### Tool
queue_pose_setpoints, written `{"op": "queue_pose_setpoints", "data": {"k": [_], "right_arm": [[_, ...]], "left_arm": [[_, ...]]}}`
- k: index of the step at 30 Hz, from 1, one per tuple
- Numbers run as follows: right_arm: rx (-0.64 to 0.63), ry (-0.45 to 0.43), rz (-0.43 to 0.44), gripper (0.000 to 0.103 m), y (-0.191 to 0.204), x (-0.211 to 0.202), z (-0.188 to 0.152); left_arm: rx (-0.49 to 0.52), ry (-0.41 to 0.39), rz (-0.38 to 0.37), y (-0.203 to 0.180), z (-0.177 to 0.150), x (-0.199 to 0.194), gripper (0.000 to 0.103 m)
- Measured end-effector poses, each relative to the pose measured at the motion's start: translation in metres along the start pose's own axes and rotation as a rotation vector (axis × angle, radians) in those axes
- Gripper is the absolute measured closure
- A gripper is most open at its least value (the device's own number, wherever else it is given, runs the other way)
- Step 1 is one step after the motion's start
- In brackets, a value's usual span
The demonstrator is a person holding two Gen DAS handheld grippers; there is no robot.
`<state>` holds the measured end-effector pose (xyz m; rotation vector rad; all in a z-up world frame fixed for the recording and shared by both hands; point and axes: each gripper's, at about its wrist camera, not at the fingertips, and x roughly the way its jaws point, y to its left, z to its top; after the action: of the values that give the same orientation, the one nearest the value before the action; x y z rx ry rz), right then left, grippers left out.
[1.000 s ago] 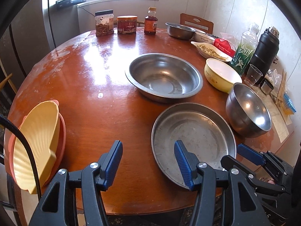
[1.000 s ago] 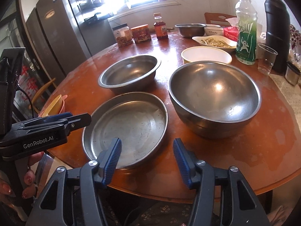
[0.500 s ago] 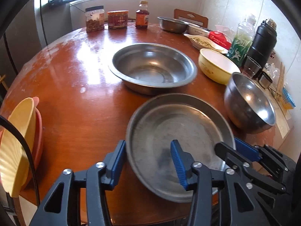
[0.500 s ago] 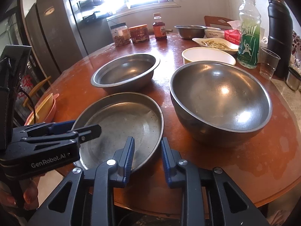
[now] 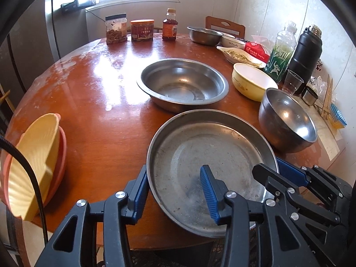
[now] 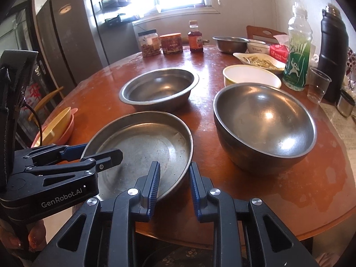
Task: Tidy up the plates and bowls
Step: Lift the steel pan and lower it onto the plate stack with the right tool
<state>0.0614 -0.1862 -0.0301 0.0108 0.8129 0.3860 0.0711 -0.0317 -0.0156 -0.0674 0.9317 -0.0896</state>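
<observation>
Steel plate [image 5: 211,155] rim sits between both grippers' parted fingers, left gripper [image 5: 175,191] and right gripper [image 6: 173,184] unclamped; close both evenly, then lift level.

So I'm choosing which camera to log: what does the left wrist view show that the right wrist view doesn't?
Only the left wrist view shows the blue brush at the table's far right edge. Only the right wrist view shows the fridge and the person's fingers. Both show the flat metal pan with each gripper, left and right, straddling its rim, the deep steel bowl and the wide steel bowl.
</observation>
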Motion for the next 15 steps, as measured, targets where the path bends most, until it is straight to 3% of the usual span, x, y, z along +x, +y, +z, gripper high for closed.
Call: {"op": "queue_pose_setpoints", "data": {"k": [15], "right_arm": [[-0.097,-0.080,0.058,0.076,0.051,-0.023,0.023]], "left_arm": [[-0.058,-0.126,0.059,0.038,0.000,-0.056,0.057]]}}
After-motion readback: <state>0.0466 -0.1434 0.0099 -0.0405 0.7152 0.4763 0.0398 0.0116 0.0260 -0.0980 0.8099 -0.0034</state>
